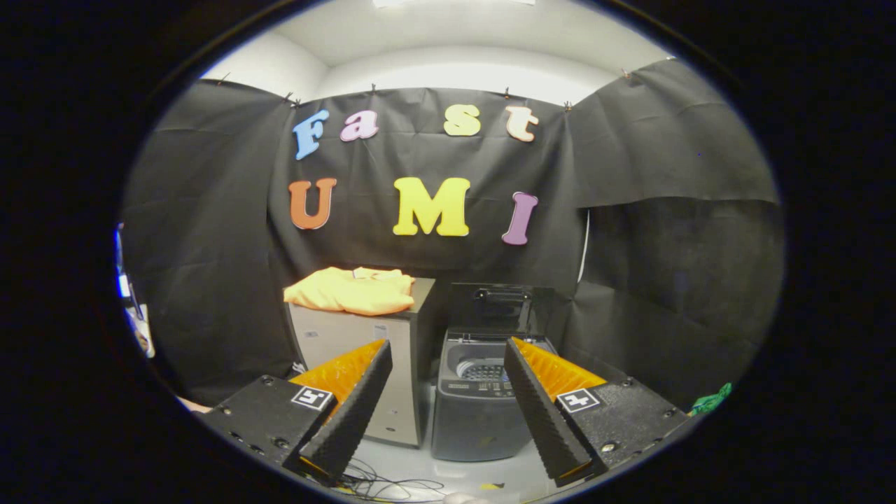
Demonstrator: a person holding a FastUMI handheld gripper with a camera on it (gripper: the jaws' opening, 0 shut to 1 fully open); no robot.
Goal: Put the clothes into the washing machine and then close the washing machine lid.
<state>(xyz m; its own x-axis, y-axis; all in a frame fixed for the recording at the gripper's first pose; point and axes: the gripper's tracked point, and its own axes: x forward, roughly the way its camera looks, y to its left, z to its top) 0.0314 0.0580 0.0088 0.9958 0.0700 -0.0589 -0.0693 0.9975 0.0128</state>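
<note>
Washer (pixel 483 402) sits on the floor well beyond the fingers, lid (pixel 498 306) flipped up against the black wall so you can see down into the drum (pixel 481 369). Right next to it on the left is a taller grey cabinet (pixel 364 371), touching or nearly so (hard to tell), and the orange clothes (pixel 351 290) are lying in a loose heap on top of that. Gripper (pixel 446 364) hangs in the air, fingers spread wide with nothing between them. Some thin cables (pixel 392 483) trail on the floor below.
</note>
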